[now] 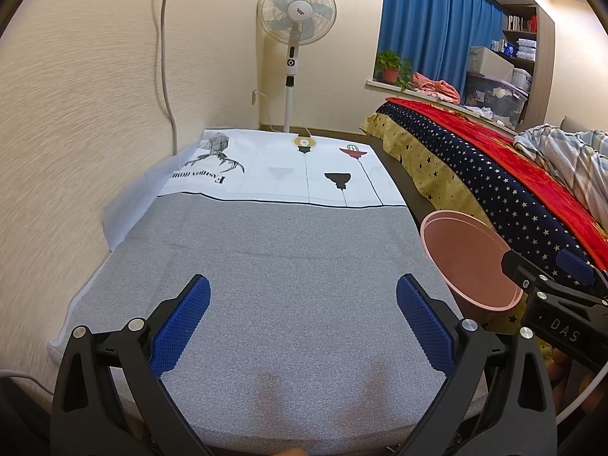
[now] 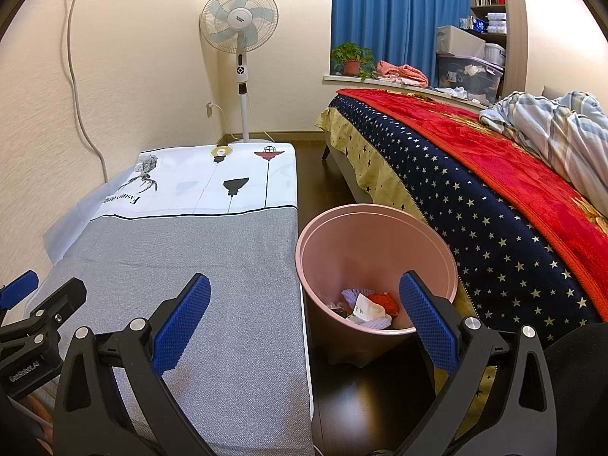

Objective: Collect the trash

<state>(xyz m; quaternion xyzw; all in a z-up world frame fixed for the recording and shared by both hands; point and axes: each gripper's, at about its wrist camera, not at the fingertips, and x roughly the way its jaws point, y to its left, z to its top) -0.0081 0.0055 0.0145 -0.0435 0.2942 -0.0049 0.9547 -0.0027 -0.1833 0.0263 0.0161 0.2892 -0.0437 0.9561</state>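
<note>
Left tool (image 1: 303, 317) hovers level over the grey tabletop (image 1: 288, 250), blue pads spread wide, nothing between them. Right tool (image 2: 304, 319) hangs over the tabletop's edge, fingers just as far apart and empty, one pad across the rim of the pink bin (image 2: 376, 266). The bin stands on the dark floor between tabletop and bed (image 2: 475, 190), with crumpled trash (image 2: 370, 306) lying at its bottom.

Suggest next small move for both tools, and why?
Probably pull both back and stop. The left tool and right tool are open and empty, the grey tablecloth shows no litter, and the crumpled trash already sits in the pink bin beside the table.
</note>
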